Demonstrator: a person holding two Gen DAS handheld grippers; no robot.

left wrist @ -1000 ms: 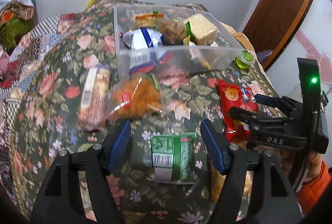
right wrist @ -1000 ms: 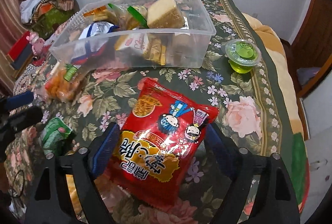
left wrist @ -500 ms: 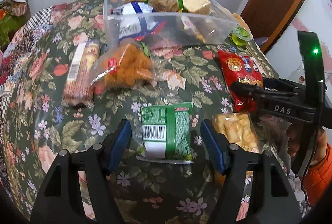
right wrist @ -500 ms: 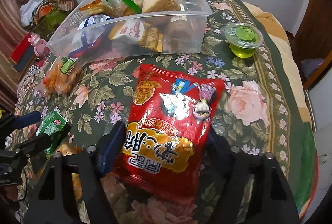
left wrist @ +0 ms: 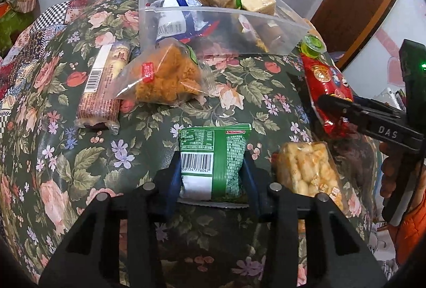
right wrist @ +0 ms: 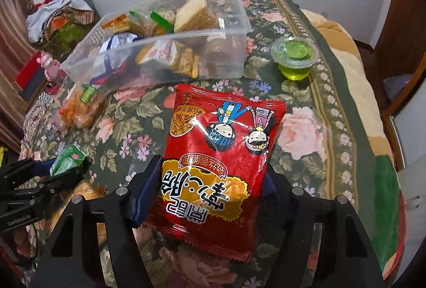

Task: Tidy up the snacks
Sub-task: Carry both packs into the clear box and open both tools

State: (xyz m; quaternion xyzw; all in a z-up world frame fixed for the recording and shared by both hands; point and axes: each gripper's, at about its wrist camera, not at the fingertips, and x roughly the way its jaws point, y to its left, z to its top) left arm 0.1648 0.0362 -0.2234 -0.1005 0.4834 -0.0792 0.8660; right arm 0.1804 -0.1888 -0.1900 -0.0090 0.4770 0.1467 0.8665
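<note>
My left hand-held gripper [left wrist: 211, 176] pinches the near end of a small green foil snack packet [left wrist: 213, 160] with a barcode; the packet's long axis runs straight away from me, toward the clear plastic storage box [left wrist: 221, 21] at the far side of the floral-clothed table [left wrist: 53, 154]. My right hand-held gripper [right wrist: 213, 181] clamps the near half of a red foil noodle-snack bag [right wrist: 221, 144], which also lies lengthwise pointing toward that box. The box already holds several wrapped snacks. It sits dead ahead of both loads, a little closer to the right one, I judge. Loose on the table lie an orange puffed-snack bag [left wrist: 165, 74], a long wrapped biscuit roll [left wrist: 102, 90], a golden cracker pack [left wrist: 308, 170] and a green jelly cup [right wrist: 294, 59].
</note>
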